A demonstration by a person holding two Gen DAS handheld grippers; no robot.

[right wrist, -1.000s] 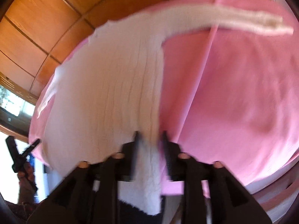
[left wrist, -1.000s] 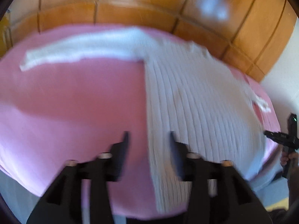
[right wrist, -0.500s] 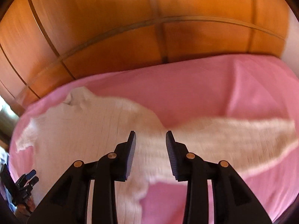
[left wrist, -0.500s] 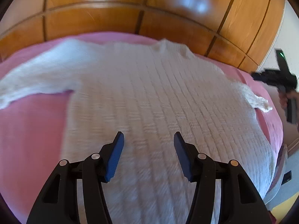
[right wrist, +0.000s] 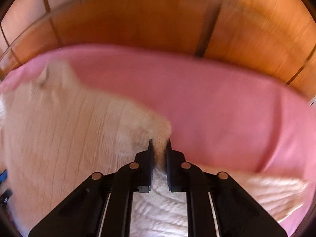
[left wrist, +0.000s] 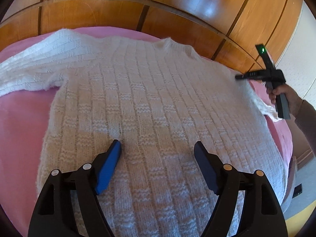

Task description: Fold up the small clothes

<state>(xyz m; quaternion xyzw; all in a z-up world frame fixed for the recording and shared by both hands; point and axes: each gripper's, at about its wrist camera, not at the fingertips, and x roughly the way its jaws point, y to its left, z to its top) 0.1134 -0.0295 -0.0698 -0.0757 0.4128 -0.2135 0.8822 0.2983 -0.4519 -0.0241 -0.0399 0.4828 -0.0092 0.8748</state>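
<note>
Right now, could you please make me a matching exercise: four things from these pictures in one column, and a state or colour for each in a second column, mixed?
1. left gripper
2. right gripper
3. white sweater
4. bed cover

a. pink
b. closing on knit fabric
c. lying spread flat
d. jaws apart, nothing between them

Pairs: 1-d, 2-b, 3-c, 4-a

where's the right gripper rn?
The right gripper is at the white sweater's right sleeve by the shoulder, fingers closing on a pinch of knit, pink bedspread just beyond.
</note>
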